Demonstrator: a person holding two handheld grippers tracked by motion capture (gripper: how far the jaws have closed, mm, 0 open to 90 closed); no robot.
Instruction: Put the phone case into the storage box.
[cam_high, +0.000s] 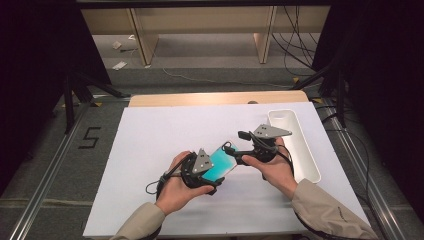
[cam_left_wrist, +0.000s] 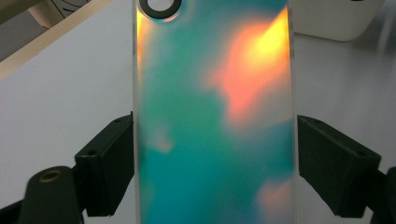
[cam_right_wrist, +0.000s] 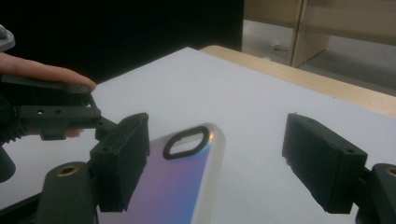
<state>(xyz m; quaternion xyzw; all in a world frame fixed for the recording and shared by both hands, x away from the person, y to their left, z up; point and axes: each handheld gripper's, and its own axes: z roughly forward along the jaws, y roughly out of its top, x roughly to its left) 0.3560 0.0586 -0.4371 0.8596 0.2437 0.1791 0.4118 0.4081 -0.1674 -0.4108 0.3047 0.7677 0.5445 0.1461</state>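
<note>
Clamping the iridescent phone case (cam_left_wrist: 215, 121) by its two long edges, the left gripper (cam_high: 212, 172) holds it above the white table (cam_high: 150, 140). Right gripper (cam_right_wrist: 215, 163): jaws wide apart around the case's camera end, pads not pressing. White tray (cam_high: 305, 150) at the right, well apart.

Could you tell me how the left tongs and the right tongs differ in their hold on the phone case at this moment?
The left tongs press both black pads against the long edges of the iridescent phone case and carry it; the right tongs stand open around its camera-hole end, with a clear gap on one side. The left tongs take the case at its lower part, the right tongs at its top. Both are hand-held above the white table.
</note>
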